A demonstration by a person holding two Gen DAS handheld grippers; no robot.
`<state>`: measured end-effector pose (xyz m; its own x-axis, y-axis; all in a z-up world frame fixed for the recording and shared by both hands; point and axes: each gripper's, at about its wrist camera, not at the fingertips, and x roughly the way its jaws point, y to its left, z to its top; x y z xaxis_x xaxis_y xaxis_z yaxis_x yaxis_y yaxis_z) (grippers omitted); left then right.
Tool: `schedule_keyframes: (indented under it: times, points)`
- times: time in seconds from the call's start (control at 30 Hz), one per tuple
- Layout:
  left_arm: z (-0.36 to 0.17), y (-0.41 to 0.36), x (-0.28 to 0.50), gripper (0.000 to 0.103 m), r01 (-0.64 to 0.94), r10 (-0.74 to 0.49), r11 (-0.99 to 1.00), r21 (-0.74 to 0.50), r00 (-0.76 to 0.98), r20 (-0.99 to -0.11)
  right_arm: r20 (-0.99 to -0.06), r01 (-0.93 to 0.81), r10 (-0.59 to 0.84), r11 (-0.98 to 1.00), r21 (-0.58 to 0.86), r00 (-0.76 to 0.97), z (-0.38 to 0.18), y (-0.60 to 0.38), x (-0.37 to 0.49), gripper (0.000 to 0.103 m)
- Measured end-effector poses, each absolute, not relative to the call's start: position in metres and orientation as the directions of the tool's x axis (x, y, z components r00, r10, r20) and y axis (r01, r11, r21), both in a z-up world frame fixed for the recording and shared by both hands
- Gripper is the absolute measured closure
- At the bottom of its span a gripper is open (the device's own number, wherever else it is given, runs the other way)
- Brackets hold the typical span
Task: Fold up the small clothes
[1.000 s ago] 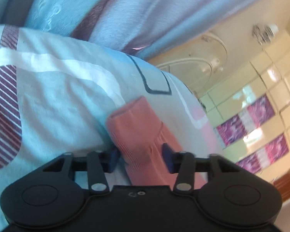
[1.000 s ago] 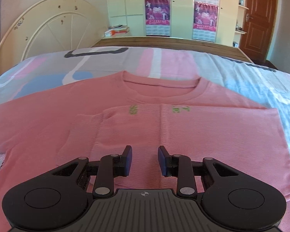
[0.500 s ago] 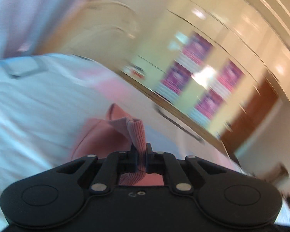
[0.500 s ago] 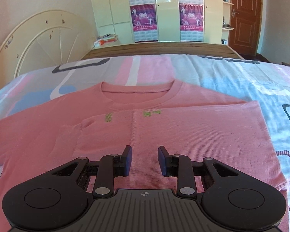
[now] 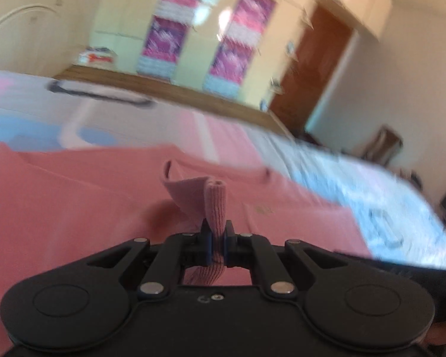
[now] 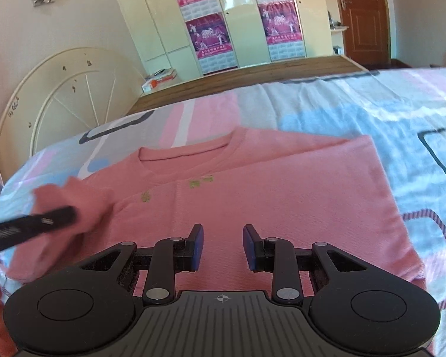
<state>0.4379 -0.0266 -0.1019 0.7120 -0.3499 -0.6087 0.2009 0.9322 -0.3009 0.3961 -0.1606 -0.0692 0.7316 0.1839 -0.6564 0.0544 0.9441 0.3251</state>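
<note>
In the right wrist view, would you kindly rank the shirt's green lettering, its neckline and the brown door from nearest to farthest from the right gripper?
1. Green lettering, just ahead of the open right gripper, on the pink shirt.
2. Neckline, farther up the shirt.
3. Brown door, far right, across the room.

A pink sweater (image 6: 267, 196) lies flat on a bed (image 6: 356, 110) covered by a sheet patterned in pink, blue and white blocks. Its round neckline points toward the far wooden footboard, with small green marks just below the collar. At the bottom, the right gripper (image 6: 223, 245) hovers over the sweater's lower middle, its blue-padded jaws apart with nothing between them. At the left edge, the left gripper (image 6: 59, 217) (a blurred black bar) lifts the sweater's sleeve (image 6: 74, 205) above the bed. Beyond stand a cream headboard (image 6: 68, 98), pale wardrobe doors bearing magenta posters (image 6: 208, 35), and a brown door (image 6: 362, 15).
</note>
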Motion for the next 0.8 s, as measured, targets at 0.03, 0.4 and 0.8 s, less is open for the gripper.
schedule_keyframes:
  times: [0.03,0.4,0.8]
  points:
    - [-0.112,-0.040,0.437,0.095,0.214,-0.353,0.934,-0.287,0.688,-0.634,-0.658,0.061,0.192,0.938,0.340,0.728,-0.070,-0.166,0.396,0.073]
    - [-0.109,-0.021,0.392,0.049,0.161,-0.206,0.978,-0.129,0.764,-0.611,-0.656,0.002,0.342,0.886,0.464,0.673,-0.083,-0.175,0.405,0.072]
    - [-0.126,0.117,0.333,0.041,-0.120,0.088,0.993,0.001,0.722,-0.686,-0.645,-0.073,0.447,0.851,0.520,0.620,-0.100,-0.121,0.415,0.053]
